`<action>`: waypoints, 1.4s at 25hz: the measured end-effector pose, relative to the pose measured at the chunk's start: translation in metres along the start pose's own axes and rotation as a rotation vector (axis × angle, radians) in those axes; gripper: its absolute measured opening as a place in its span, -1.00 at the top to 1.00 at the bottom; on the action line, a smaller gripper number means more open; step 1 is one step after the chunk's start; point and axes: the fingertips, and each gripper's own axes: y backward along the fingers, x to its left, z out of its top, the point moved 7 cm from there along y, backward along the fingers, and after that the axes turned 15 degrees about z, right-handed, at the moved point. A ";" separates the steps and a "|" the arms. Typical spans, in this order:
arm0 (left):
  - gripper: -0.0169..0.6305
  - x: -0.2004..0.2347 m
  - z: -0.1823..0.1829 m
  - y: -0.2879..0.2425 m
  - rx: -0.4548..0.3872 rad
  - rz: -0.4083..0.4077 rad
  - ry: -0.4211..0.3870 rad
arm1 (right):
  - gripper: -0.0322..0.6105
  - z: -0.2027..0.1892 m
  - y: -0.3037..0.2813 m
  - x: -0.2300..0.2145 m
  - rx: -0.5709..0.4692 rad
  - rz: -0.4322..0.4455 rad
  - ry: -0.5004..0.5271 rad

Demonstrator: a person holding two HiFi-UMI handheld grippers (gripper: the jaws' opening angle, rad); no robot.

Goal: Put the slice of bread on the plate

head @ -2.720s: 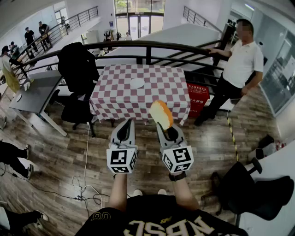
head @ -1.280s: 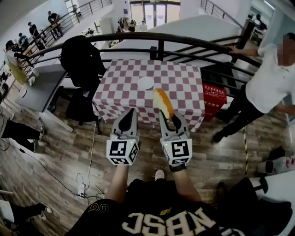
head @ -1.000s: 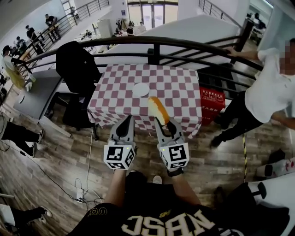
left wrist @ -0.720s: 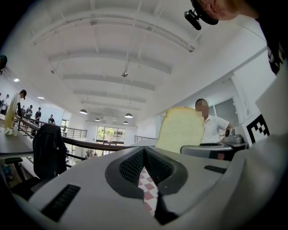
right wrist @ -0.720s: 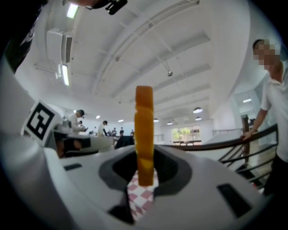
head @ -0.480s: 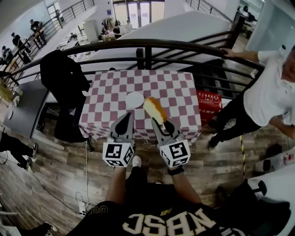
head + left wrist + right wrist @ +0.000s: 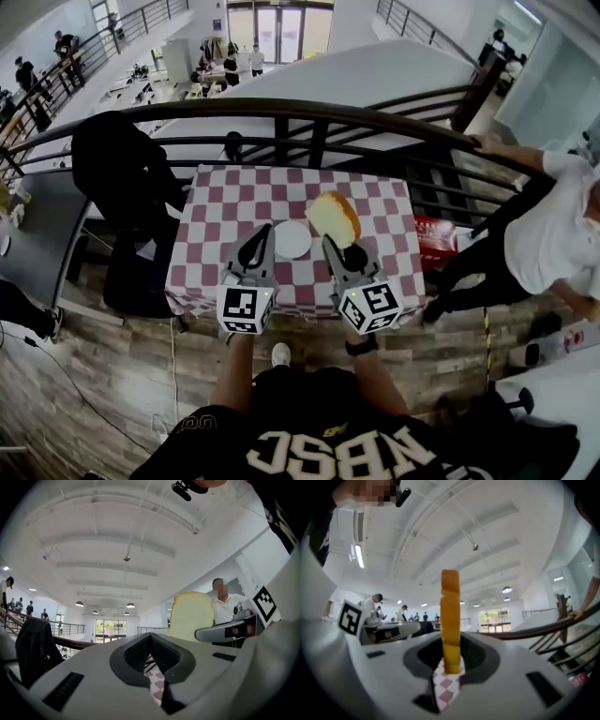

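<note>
Head view: right tongs point(image 7: 331, 241), clamped on bread slice point(image 7: 334, 217), now reach over the table point(image 7: 223, 201); left tongs point(image 7: 268, 229) closed.

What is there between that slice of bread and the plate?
Nothing visible. The slice of bread, clamped upright in the jaws of the right gripper, hangs just right of the plate in the head view, which lies bare on the checkered table. The left gripper is beside the plate, not over it.
</note>
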 end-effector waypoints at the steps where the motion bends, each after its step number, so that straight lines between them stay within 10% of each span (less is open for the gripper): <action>1: 0.90 0.005 -0.003 -0.006 0.007 -0.010 0.004 | 0.61 -0.004 -0.009 -0.003 0.014 -0.002 -0.017; 18: 0.90 0.029 -0.095 -0.079 0.182 -0.014 0.111 | 0.61 -0.095 -0.090 -0.070 0.279 0.200 -0.319; 35: 0.90 0.024 -0.183 -0.117 0.386 0.024 0.137 | 0.60 -0.251 -0.112 -0.128 0.664 0.364 -0.922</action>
